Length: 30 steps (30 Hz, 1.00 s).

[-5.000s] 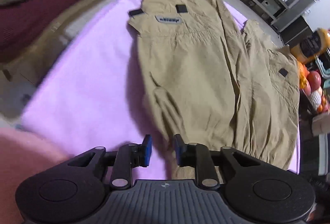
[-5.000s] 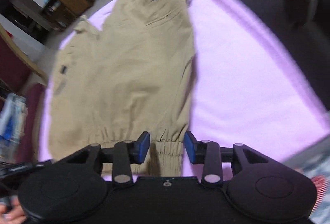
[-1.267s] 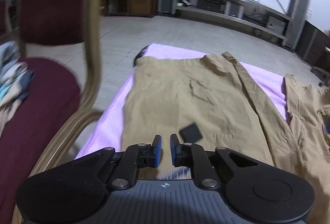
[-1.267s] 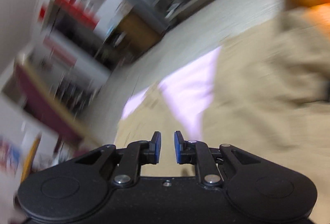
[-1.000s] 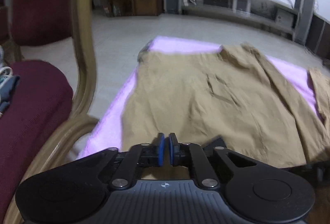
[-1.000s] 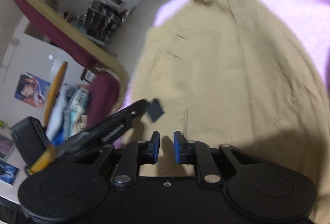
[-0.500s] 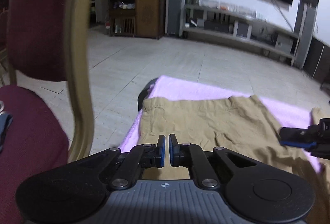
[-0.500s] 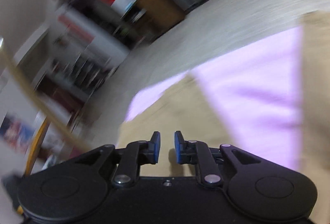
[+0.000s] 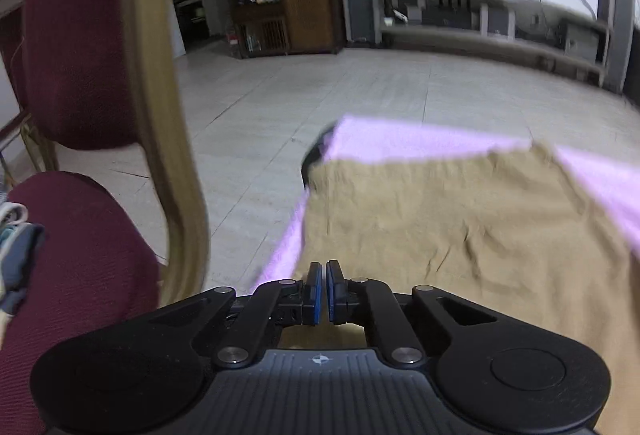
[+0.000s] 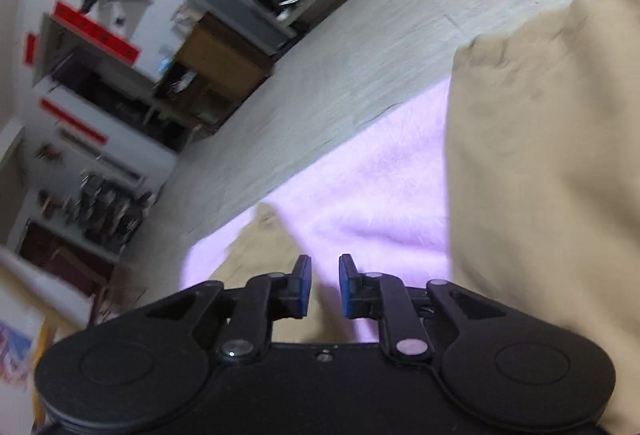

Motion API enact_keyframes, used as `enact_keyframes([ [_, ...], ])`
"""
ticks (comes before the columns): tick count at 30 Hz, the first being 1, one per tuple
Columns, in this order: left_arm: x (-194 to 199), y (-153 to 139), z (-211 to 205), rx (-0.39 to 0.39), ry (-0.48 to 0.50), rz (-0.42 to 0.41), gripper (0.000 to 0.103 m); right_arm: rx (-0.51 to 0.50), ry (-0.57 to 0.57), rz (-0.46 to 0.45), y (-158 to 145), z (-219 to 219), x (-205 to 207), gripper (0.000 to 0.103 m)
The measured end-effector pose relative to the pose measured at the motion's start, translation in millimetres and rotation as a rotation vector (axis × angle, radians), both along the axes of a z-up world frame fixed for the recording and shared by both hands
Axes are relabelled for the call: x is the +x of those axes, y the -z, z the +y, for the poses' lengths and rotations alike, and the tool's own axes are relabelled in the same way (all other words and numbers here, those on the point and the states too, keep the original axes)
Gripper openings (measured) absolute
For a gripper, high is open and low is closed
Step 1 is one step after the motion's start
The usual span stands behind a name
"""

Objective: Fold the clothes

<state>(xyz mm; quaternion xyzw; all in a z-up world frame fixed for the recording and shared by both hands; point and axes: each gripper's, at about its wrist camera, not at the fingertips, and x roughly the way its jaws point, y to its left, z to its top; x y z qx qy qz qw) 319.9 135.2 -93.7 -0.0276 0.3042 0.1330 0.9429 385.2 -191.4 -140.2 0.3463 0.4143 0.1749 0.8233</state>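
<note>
Khaki trousers lie on a purple cloth that covers the table. My left gripper sits low over their near left edge, pads almost touching, with khaki fabric pinched beneath them. In the right wrist view the trousers fill the right side and a narrow khaki strip runs across the purple cloth into my right gripper. Its fingers stand a small gap apart with that fabric between them. The trouser legs and cuffs are hidden under both grippers.
A dark red chair with a wooden frame stands close on the left, its seat holding folded clothes. Beyond the table's far edge are a tiled floor, a wooden cabinet and a low TV shelf.
Five seconds ago both grippers were open at the leg cuffs. They have since shut on the fabric and carried it toward the waist end. Over the last half second the right wrist view rolled.
</note>
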Motion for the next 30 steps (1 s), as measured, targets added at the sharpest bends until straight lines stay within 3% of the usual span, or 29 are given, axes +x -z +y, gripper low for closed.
enact_keyframes([
  [6,-45,-58,-14,-0.081,0.017,-0.067,0.01,0.018,-0.053,-0.077,-84,-78,-117,0.017],
  [8,-65,-75,-21,-0.124,0.031,-0.089,0.014,0.016,-0.02,-0.109,-110,-107,-152,0.024],
  [11,-113,-68,-51,-0.241,0.1,-0.042,0.015,0.063,0.072,-0.083,-121,-155,-189,0.028],
  [13,-134,-52,-72,-0.272,0.16,0.038,0.014,0.082,0.126,-0.053,-114,-177,-211,0.028],
  [16,-147,-27,-105,-0.235,0.226,0.155,0.013,0.049,0.195,-0.021,-97,-202,-240,0.03],
  [20,-151,-4,-147,-0.206,0.299,0.223,0.014,0.017,0.226,0.066,-47,-219,-249,0.03],
  [23,-147,14,-168,-0.191,0.314,0.248,0.013,0.084,0.177,0.157,-1,-213,-237,0.029],
  [28,-140,45,-205,-0.166,0.34,0.29,0.013,0.292,0.03,0.272,68,-171,-211,0.029],
  [30,-138,54,-216,-0.152,0.348,0.307,0.02,0.322,0.038,0.309,86,-169,-215,0.02],
])
